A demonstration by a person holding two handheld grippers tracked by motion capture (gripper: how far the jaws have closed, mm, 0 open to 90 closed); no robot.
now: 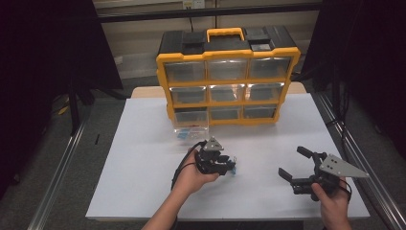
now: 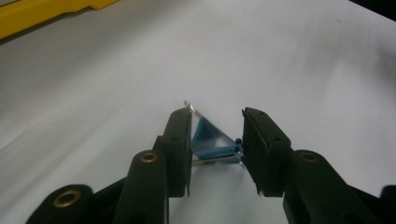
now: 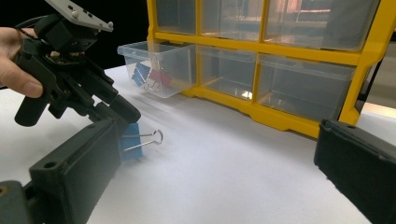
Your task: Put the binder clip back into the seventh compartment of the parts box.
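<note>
Yellow drawer cabinet (image 1: 228, 76) far centre with its lower-left clear drawer (image 1: 191, 128) pulled out, left gripper (image 1: 226, 164) near centre clamped on a blue binder clip (image 2: 212, 140), right gripper (image 1: 293, 165) wide open, idle; keep squeeze firm, carry clip level over drawer before releasing.

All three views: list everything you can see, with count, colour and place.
organiser case: one, yellow and black, nine clear drawers, far end of the table.
pulled-out drawer: one, clear, bottom left of the case, with blue and pink clips inside.
binder clip: one, blue with wire handles, between the left gripper's jaws.
table: one, white top.
left gripper: black, shut on the clip, mid table.
right gripper: black, jaws open, near right side.
hands: two, at the near edge, one holding each gripper.
</note>
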